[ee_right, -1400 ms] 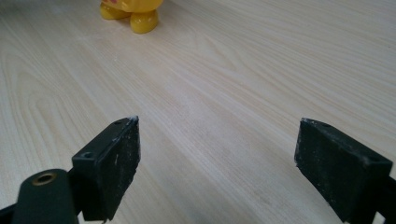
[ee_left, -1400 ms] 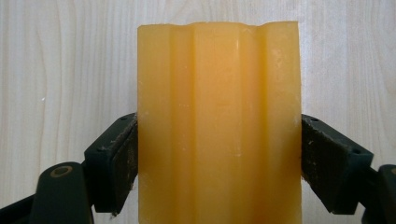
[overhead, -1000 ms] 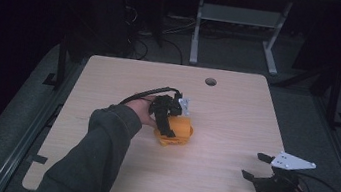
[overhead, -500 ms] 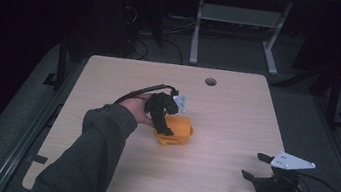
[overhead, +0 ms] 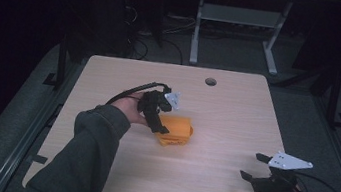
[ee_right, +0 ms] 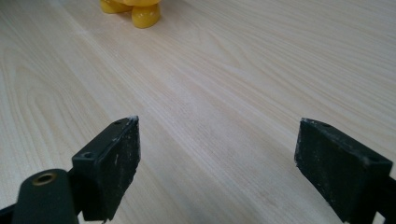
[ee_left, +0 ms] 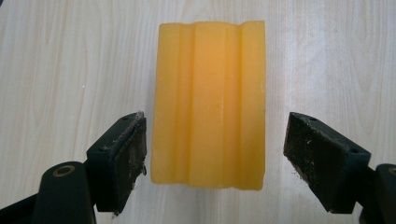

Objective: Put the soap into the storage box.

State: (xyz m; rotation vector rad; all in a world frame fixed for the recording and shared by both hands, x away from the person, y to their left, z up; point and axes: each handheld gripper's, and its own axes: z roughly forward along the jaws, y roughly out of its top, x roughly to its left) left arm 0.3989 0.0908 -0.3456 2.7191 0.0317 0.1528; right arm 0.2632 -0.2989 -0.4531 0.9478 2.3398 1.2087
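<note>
Orange block (overhead: 176, 130) on the wooden surface (overhead: 237, 110), about midway across, well short of the round cable hole (overhead: 210, 81) at the far edge. High view: left gripper (overhead: 158, 117) right at the block's near-left side, angled down over it; right gripper (overhead: 261, 175) far off toward the near-right corner, well apart from the block, resting low.

Left gripper view: ridged block (ee_left: 208, 105) lengthwise between the fingers (ee_left: 123, 161), spread wide, gripping nothing; left finger just beside the block's flank, right finger (ee_left: 322, 163) with a clear gap.

Right gripper view: fingers (ee_right: 112, 163) wide apart, empty, bare surface between; yellow-orange rounded bit (ee_right: 133, 9) far ahead at the top edge.

Judged best for the grasp: shift slightly to centre the block, lower until the pads span the flat sides, then close evenly to avoid skewing it.
</note>
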